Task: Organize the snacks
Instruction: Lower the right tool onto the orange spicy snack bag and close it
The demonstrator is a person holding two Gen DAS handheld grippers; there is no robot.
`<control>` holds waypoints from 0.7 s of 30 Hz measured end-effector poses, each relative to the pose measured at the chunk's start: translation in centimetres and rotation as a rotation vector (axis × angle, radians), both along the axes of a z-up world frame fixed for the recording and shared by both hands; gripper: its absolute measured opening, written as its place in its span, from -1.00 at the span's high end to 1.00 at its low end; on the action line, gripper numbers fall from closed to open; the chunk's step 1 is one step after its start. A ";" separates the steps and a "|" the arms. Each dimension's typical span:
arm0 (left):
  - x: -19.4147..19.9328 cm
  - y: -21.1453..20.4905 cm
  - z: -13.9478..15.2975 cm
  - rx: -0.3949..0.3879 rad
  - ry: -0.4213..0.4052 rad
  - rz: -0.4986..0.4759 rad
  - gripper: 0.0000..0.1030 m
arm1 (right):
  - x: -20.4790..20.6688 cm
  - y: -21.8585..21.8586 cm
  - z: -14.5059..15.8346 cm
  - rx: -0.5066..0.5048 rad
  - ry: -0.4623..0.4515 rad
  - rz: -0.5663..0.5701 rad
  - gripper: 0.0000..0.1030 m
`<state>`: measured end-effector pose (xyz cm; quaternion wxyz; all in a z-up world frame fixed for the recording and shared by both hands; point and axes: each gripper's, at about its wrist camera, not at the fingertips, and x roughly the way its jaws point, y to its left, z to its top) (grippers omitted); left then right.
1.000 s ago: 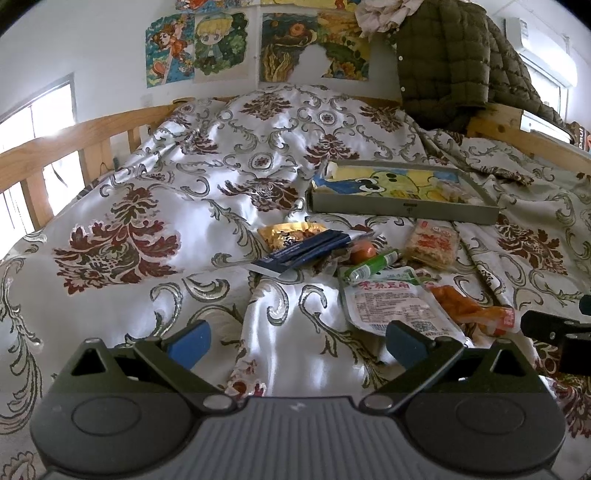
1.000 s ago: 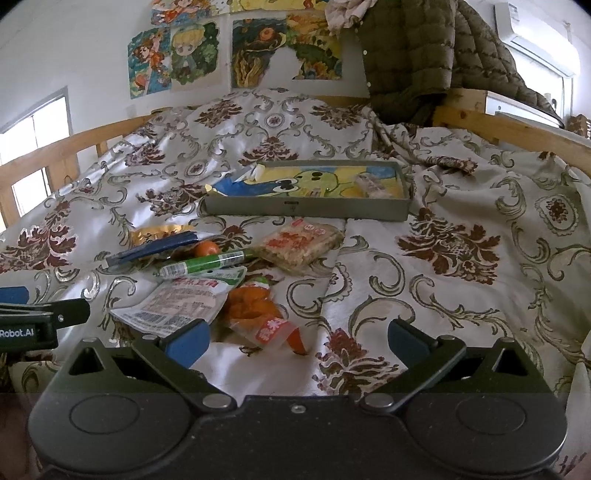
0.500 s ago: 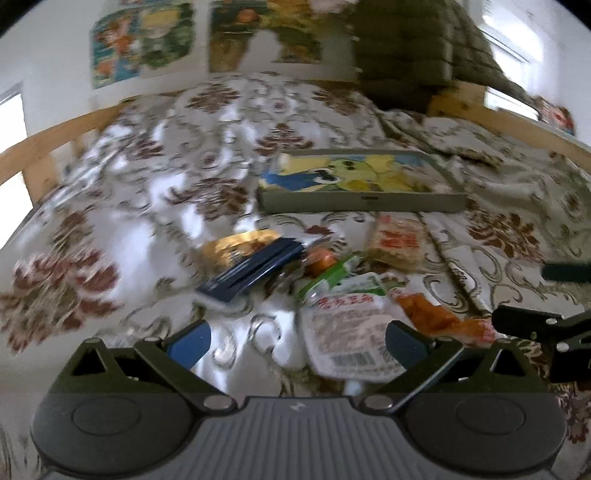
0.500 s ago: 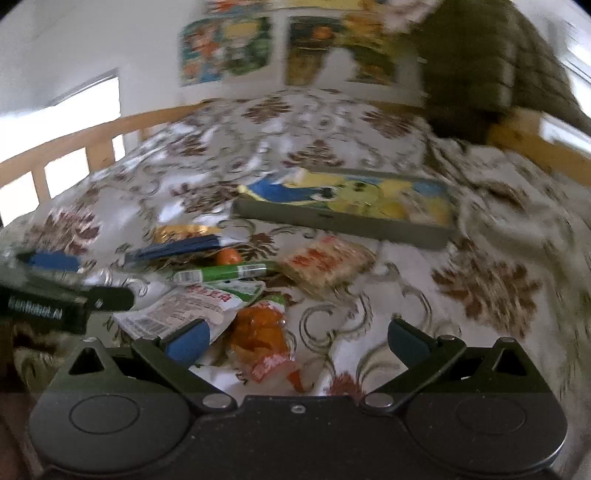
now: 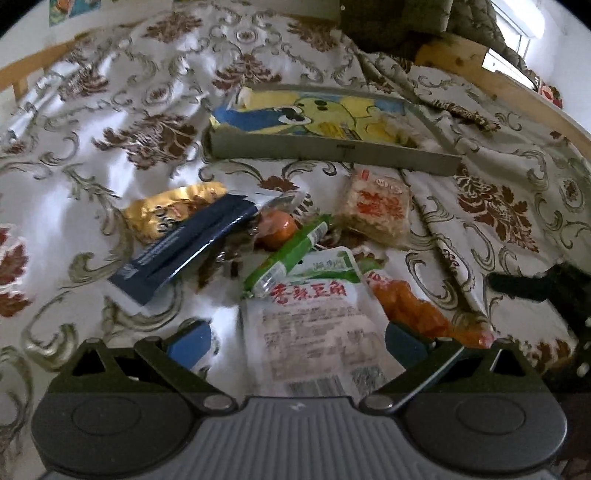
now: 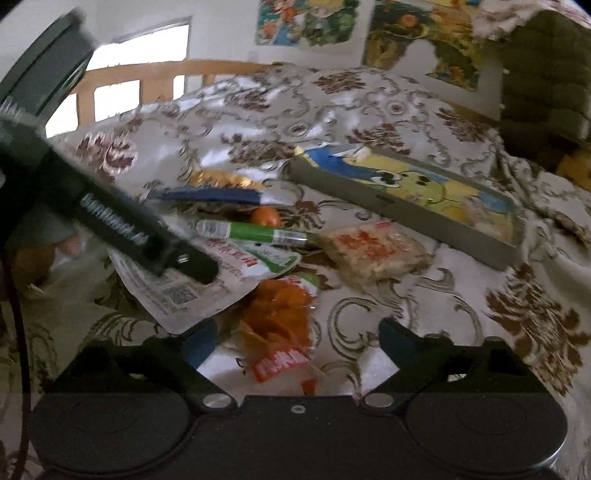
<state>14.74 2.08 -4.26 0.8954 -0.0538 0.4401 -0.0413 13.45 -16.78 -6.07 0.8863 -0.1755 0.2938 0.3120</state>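
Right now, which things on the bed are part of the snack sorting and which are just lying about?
For the job:
white pouch
orange snack bag
green stick
rice cracker pack
dark blue packet
gold packet
small orange item
grey tray

Lying about:
quilted jacket
wall posters
bedspread

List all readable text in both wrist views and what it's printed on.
"香辣豆角": red print on the white pouch; its fine print and QR code are too small to read.
Red characters on the rice cracker pack: blurred, unreadable.
Orange snack packet: white lettering on the red band, blurred.
Green tube, blue packet, gold packet: print too small.
White lettering on the left gripper's body: motion-blurred.
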 end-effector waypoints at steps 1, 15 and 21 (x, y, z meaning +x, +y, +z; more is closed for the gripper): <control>0.4 0.0 -0.2 -0.005 0.012 -0.005 -0.99 | 0.2 0.4 -0.2 -0.010 -0.003 0.006 -0.65; 2.0 -0.1 -1.0 -0.042 0.058 -0.040 -0.99 | 0.9 1.0 -1.0 -0.063 0.027 0.029 0.01; 2.2 -1.2 -1.4 -0.005 0.065 -0.064 -0.99 | 1.3 -1.0 -1.1 -0.142 0.003 -0.075 0.34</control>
